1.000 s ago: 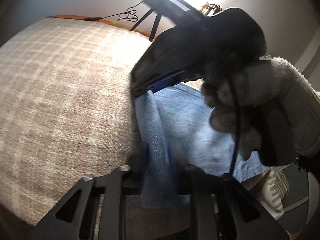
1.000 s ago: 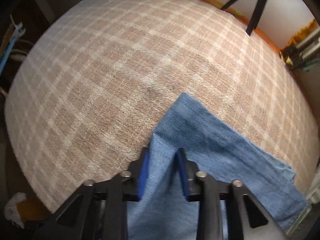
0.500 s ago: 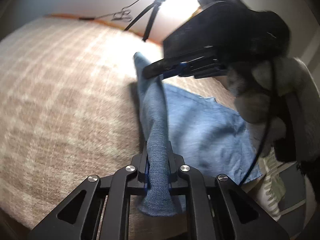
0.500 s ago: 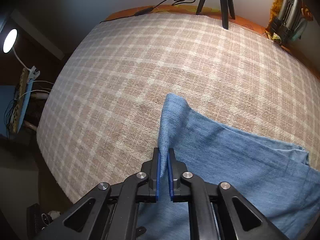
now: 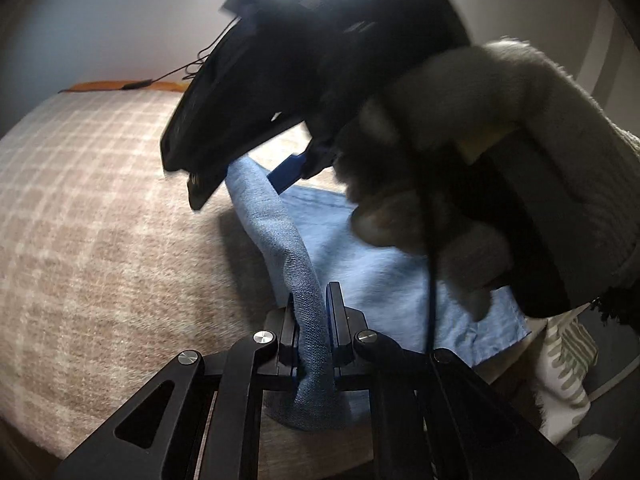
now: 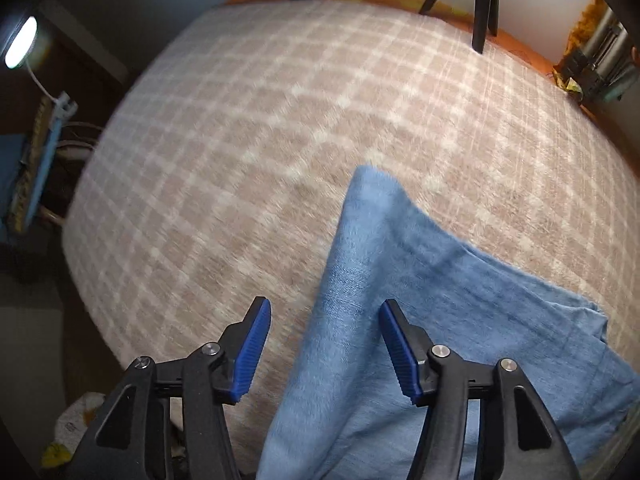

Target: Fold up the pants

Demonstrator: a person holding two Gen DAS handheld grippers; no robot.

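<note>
1. Right tongs point(image 6: 324, 352) have sprung wide apart since half a second ago, when they were pinched tight on the denim ridge; the fold now stands free between the two blue pads point(image 6: 253, 350) without touching either.
2. Left tongs point(image 5: 311, 328) are clamped narrow on a raised ridge of the blue jeans point(image 5: 296, 256), cloth squeezed between the fingers and bunching out below at 6 o'clock.
3. From that grip the pinched ridge runs up toward 12 o'clock in the left wrist view, ending beneath the other black tool.
4. Jeans point(image 6: 452, 304) lie on the bed, on a tan-and-cream checked blanket point(image 6: 280, 120), filling the 3-to-6 o'clock part of the right wrist view, with a peaked corner pointing toward the centre.
5. A grey-gloved right hand point(image 5: 460, 168) fills the 1-to-3 o'clock area of the left wrist view, wrapped around the black handle of the right tool point(image 5: 304, 64), whose blue pad shows just above the denim.
6. Motion blur softens the blanket and cloth in the right wrist view.
7. A black tripod point(image 6: 476, 4) stands at the bed's far edge at 1 o'clock, and a lit lamp point(image 6: 20, 42) glows at 10 o'clock.
8. A patterned white-and-green cloth point(image 5: 568, 356) shows at 4 o'clock in the left wrist view, beside the bed edge.
</note>
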